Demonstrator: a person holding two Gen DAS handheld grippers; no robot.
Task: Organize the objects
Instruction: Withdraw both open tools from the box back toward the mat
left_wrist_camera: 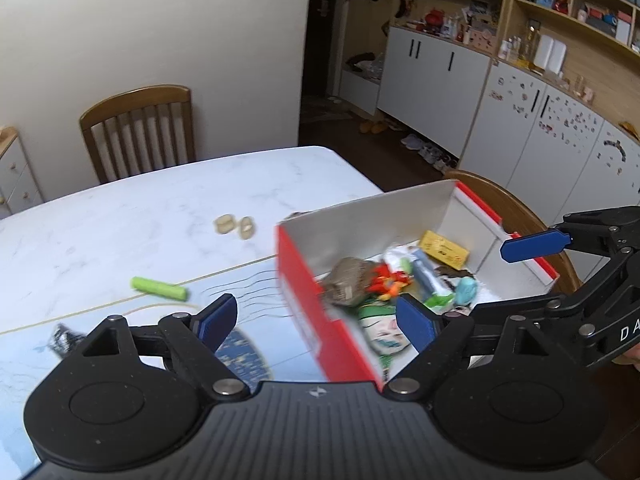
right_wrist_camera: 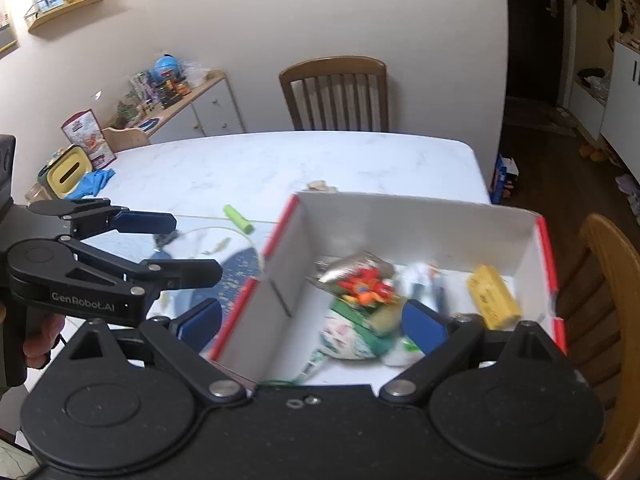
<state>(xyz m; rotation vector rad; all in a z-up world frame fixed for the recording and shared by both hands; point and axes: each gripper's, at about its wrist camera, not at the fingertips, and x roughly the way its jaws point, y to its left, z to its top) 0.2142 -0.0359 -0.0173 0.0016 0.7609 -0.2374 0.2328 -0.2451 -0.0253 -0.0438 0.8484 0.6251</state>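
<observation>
Bench (left_wrist_camera: 160,200), white marble, carries a red-sided box (right_wrist_camera: 420,224) at its near corner. Box holds mixed toys and a yellow pack (right_wrist_camera: 494,296). Green tube (left_wrist_camera: 159,289) lies outside, left of it. Left gripper (left_wrist_camera: 316,320) and right gripper (right_wrist_camera: 314,322): jaws wide apart, empty.

Toys lie in the box (left_wrist_camera: 304,280); a tube (left_wrist_camera: 159,289) lies left of it.

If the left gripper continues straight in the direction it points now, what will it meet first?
Probably the near red wall of the box. The left gripper is open and empty, and that wall lies between its fingers in its own view. Depth is unclear; slightly to the right it would reach the items inside the box instead.
</observation>
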